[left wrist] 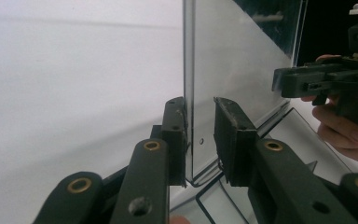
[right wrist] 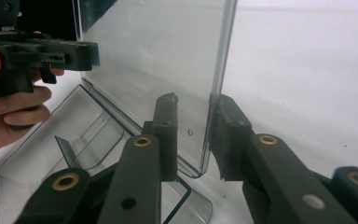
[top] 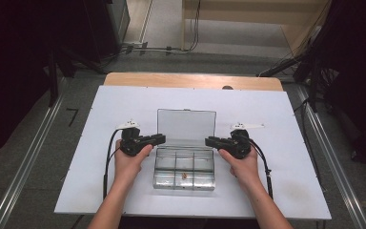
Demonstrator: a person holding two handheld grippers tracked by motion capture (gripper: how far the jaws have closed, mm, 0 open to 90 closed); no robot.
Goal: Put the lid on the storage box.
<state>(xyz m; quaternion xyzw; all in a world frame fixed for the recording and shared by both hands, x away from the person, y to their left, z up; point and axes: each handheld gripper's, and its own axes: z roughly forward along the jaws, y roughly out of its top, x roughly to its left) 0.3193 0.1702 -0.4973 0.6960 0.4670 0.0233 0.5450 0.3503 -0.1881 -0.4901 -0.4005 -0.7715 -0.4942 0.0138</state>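
Clear box (top: 185, 172) sits mid-desk (top: 100, 181), lid (top: 186, 125) standing upright at its far edge. All places below are relative to the box.

Left gripper (top: 158, 139) is at the box's left rear corner, fingers straddling the lid's left edge. In the left gripper view (left wrist: 200, 135) the left finger (left wrist: 175, 135) touches the lid (left wrist: 242, 70) edge; the right finger stands off with a gap. Not clamped, so open around the lid edge.

Inside the box: dividers make compartments, and a small brownish item (top: 184, 175) lies in the front middle one; too small to identify.

Right gripper (top: 210, 141) is at the box's right rear corner, mirrored on the lid's right edge. In the right gripper view (right wrist: 196, 135) the lid (right wrist: 154, 60) edge sits between the fingers (right wrist: 165, 135), the right one about touching, the left one clear. Also open, not pinching.

Each hand is just beside the box's side wall.
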